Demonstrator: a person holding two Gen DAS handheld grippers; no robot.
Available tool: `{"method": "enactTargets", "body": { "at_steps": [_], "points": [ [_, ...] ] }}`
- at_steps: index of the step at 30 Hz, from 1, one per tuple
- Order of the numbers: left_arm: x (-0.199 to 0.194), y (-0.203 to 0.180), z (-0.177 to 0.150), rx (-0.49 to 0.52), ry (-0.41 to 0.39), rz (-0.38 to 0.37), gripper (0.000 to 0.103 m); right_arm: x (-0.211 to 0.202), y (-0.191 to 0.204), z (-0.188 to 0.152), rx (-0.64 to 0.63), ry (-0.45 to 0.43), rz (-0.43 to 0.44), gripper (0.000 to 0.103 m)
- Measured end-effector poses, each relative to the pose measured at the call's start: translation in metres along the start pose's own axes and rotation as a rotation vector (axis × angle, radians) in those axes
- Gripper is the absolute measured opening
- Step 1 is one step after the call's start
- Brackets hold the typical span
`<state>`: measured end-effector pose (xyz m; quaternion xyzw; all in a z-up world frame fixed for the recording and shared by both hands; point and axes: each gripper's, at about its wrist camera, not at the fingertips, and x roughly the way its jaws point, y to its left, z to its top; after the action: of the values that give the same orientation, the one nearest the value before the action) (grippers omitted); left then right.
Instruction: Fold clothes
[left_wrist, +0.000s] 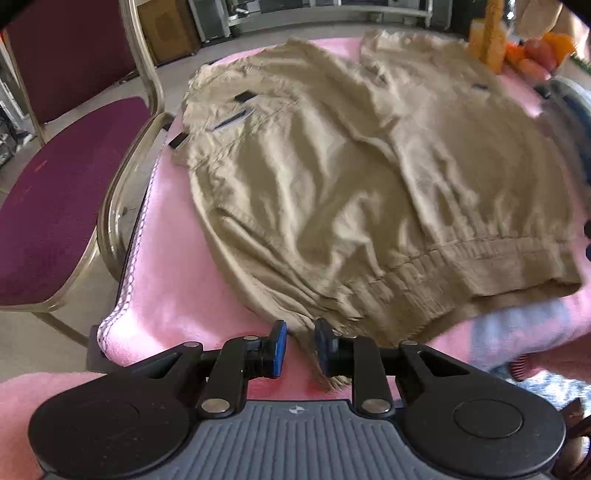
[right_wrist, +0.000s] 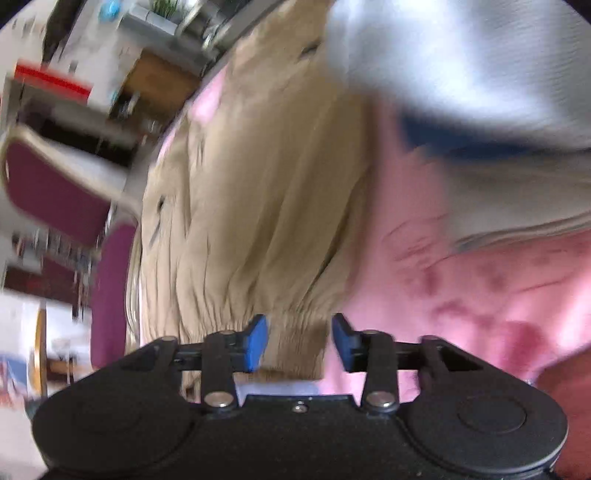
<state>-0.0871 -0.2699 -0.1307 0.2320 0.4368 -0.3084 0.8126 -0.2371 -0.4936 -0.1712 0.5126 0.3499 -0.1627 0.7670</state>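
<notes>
Blue-padded fingers of the left gripper (left_wrist: 299, 349) stand apart, released, straddling the hem corner of the crumpled khaki cotton garment (left_wrist: 354, 173) spread over the pink fleece blanket (left_wrist: 177, 273). Likewise released, the right gripper (right_wrist: 299, 341) brackets its elastic waistband. Beside the blanket stands a maroon cushioned chair (left_wrist: 48, 206).

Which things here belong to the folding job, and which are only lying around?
For the job:
- beige garment, spread flat
- pink cloth under it
- left claw, open at the elastic hem
- right claw, open at the hem

Lying about:
- purple chair beside the table
- orange items at the far edge, blurred
- grey garment, blurred
</notes>
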Motion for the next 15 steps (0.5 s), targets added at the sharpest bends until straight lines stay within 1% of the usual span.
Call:
{"method": "enactTargets", "body": {
  "at_steps": [3, 5, 6, 8, 11, 13, 15],
  "points": [
    [-0.022, -0.014, 0.016, -0.003, -0.097, -0.052, 0.022, -0.028, 0.007, 0.012, -0.01, -0.107, 0.035, 0.048],
    [-0.033, -0.035, 0.029, 0.017, -0.147, -0.108, 0.022, -0.041, 0.018, 0.019, -0.053, -0.161, 0.028, 0.054],
    [-0.039, -0.045, 0.035, 0.028, -0.172, -0.136, 0.022, -0.047, 0.022, 0.022, -0.077, -0.183, 0.016, 0.055],
    [-0.047, -0.072, 0.044, 0.084, -0.226, -0.152, 0.022, -0.061, 0.029, 0.026, -0.124, -0.221, -0.02, 0.056],
    [-0.054, -0.109, 0.052, 0.188, -0.3, -0.155, 0.022, -0.086, 0.043, 0.032, -0.201, -0.285, -0.065, 0.058],
    [-0.052, -0.127, 0.06, 0.22, -0.312, -0.165, 0.023, -0.1, 0.054, 0.042, -0.248, -0.332, -0.08, 0.063],
    [-0.048, -0.145, 0.069, 0.236, -0.319, -0.17, 0.024, -0.108, 0.06, 0.057, -0.279, -0.377, -0.076, 0.065]
  ]
}}
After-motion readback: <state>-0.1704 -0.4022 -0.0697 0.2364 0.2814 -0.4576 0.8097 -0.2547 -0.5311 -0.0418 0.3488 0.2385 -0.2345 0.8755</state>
